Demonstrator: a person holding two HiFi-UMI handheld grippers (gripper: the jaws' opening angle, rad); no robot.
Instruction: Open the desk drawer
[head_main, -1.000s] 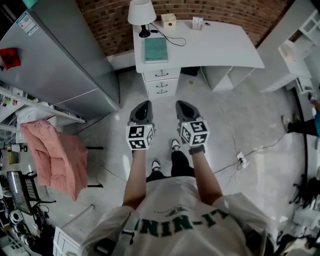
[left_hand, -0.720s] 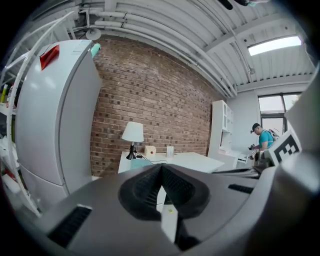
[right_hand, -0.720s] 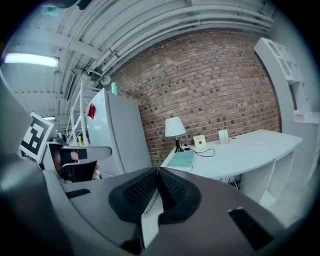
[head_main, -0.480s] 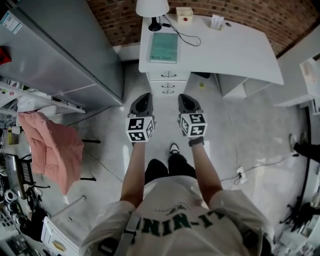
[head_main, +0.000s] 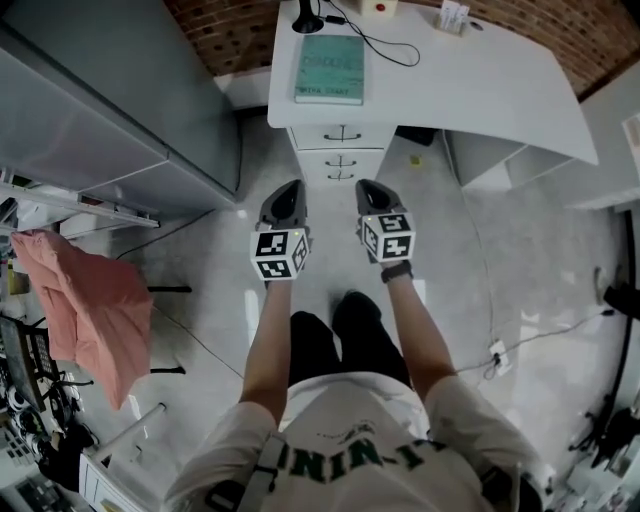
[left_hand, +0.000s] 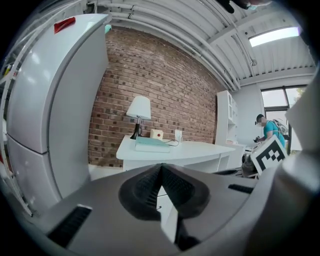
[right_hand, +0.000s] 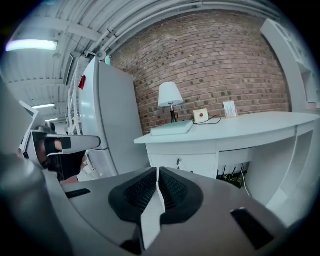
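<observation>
Head view: desk drawer closed, tucked under the white desk, a ways ahead of both grippers | left gripper jaws together, nothing in 'em | right gripper same deal, pinched together, empty

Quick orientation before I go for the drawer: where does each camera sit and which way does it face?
Head view: on the head, looking steeply down at desk, drawers; shows forearms, left gripper, right gripper.
Left gripper view: on that gripper, facing the desk and lamp along shut fingers.
Right gripper view: likewise, facing the drawers, fingers shut.
Shared: book and lamp on the desk in both gripper views.
</observation>
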